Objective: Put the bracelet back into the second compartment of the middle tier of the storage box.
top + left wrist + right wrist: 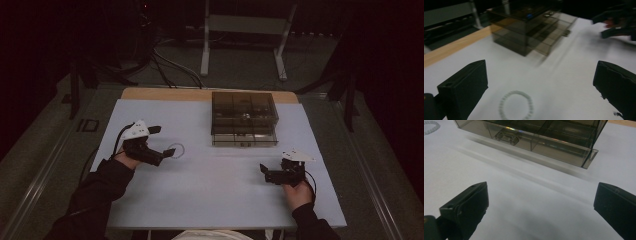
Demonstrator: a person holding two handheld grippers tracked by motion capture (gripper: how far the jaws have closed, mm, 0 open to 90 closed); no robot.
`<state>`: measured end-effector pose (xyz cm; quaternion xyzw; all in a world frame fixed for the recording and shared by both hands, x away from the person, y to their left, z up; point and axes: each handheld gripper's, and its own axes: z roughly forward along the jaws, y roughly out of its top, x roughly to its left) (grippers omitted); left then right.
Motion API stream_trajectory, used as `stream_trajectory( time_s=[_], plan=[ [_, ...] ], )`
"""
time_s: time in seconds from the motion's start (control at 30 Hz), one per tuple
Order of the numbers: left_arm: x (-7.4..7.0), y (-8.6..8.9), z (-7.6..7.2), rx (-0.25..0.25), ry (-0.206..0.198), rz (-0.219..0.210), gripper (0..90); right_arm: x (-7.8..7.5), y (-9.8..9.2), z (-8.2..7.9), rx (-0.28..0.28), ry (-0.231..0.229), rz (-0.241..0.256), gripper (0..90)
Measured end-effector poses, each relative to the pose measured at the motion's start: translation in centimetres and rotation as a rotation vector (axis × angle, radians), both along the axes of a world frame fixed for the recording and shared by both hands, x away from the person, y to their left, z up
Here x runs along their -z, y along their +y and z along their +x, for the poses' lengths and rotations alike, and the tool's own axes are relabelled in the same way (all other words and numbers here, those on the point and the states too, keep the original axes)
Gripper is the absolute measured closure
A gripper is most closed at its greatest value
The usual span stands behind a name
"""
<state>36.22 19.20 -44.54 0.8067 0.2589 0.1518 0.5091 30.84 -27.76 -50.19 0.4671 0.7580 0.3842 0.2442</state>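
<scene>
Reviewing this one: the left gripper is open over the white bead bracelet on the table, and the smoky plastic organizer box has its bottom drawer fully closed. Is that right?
Not quite. The bottom drawer of the organizer box is pulled partway out, not closed; the right gripper view shows its front and handle standing out from the box. The rest holds: the left gripper is open over the bead bracelet on the table.

One bead bracelet (516,105), one smoky drawer box (244,118).
</scene>
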Motion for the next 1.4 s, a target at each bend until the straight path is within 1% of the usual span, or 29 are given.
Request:
stream_trajectory(
  time_s=[0.03,0.07,0.13,0.2,0.23,0.3,0.37,0.43,0.5,0.53,0.57,0.6,0.67,0.7,0.73,0.77,0.8,0.9,0.93,0.97,1.0,1.07,1.1,1.13,1.23,1.27,1.3,1.37,1.4],
  plan=[
    [0.1,-0.1,0.2,-0.007,-0.001,0.007,1.0,0.0,0.0,0.0,-0.001,0.0,-0.001,0.0],
    [0.2,-0.4,0.5,-0.026,-0.01,0.019,1.0,0.0,0.0,0.0,-0.002,0.001,0.0,0.0],
    [0.6,-0.7,1.0,-0.063,-0.015,0.041,1.0,0.0,0.0,0.0,-0.005,0.001,-0.003,0.0],
    [1.0,-1.1,1.5,-0.11,-0.007,0.062,1.0,0.1,0.0,0.0,-0.008,0.003,-0.003,0.0],
    [1.2,-1.2,1.6,-0.121,-0.011,0.071,1.0,0.1,0.0,0.0,-0.01,0.004,-0.004,0.0],
    [1.8,-1.6,2.1,-0.151,0.017,0.104,1.0,0.0,0.0,-0.1,-0.009,0.004,-0.002,0.0],
    [2.4,-2.0,2.4,-0.156,0.027,0.13,1.0,0.0,0.0,-0.1,-0.01,0.003,-0.002,0.0],
    [3.0,-2.2,2.8,-0.162,0.054,0.149,1.0,0.0,0.1,0.0,-0.014,0.006,-0.003,0.0],
    [3.5,-2.1,3.0,-0.159,0.076,0.153,1.0,0.1,0.2,0.0,-0.022,0.011,-0.001,0.0],
    [3.7,-2.1,3.1,-0.172,0.092,0.16,1.0,0.1,0.2,0.0,-0.026,0.012,0.0,0.0],
    [3.7,-2.1,3.1,-0.172,0.092,0.16,1.0,0.1,0.2,0.0,-0.026,0.012,0.0,0.0],
    [4.1,-2.0,3.4,-0.188,0.13,0.158,1.0,0.1,0.2,0.0,-0.031,0.014,-0.002,0.0],
    [4.5,-2.1,3.7,-0.214,0.159,0.2,1.0,0.1,0.2,0.0,-0.032,0.015,0.0,0.0],
    [4.7,-2.0,3.8,-0.205,0.171,0.207,1.0,0.1,0.2,0.0,-0.033,0.015,-0.001,0.0],
    [4.8,-2.0,3.9,-0.204,0.179,0.223,1.0,0.1,0.3,0.0,-0.035,0.015,0.001,0.0],
    [5.0,-2.0,3.9,-0.204,0.172,0.235,1.8,0.1,0.3,0.0,-0.035,0.015,0.001,0.0],
    [5.1,-2.0,3.9,-0.207,0.17,0.241,7.1,0.1,0.3,0.0,-0.035,0.016,0.001,0.0],
    [5.4,-1.9,4.0,-0.206,0.181,0.253,8.1,0.2,0.3,0.0,-0.036,0.018,0.001,0.0],
    [5.6,-1.9,4.0,-0.205,0.178,0.273,11.5,0.2,0.3,0.0,-0.038,0.019,0.003,0.0],
    [5.6,-1.9,4.0,-0.205,0.178,0.273,15.3,0.2,0.3,0.0,-0.038,0.019,0.003,0.0],
    [5.8,-1.8,4.1,-0.222,0.177,0.288,15.3,0.2,0.3,0.0,-0.038,0.019,0.003,0.0],
    [5.9,-1.8,4.1,-0.221,0.18,0.291,17.1,0.2,0.3,0.0,-0.038,0.019,0.003,0.0],
    [6.0,-1.9,4.2,-0.227,0.18,0.306,17.1,0.2,0.3,0.0,-0.039,0.02,0.004,0.0],
    [6.1,-1.8,4.2,-0.219,0.18,0.306,18.0,0.2,0.3,0.0,-0.039,0.02,0.002,0.0],
    [6.2,-1.7,4.3,-0.202,0.196,0.294,32.7,0.2,0.3,0.0,-0.041,0.022,0.002,0.0],
    [6.3,-1.7,4.4,-0.2,0.195,0.299,35.0,0.2,0.3,0.0,-0.042,0.023,0.002,0.0],
    [6.3,-1.8,4.4,-0.212,0.188,0.314,35.6,0.2,0.3,0.1,-0.042,0.024,0.002,0.0],
    [6.4,-1.7,4.5,-0.211,0.189,0.31,45.4,0.3,0.3,0.1,-0.043,0.027,0.004,0.0],
    [6.5,-1.6,4.5,-0.215,0.188,0.312,46.6,0.3,0.3,0.1,-0.04,0.029,0.006,0.0]
  ],
)
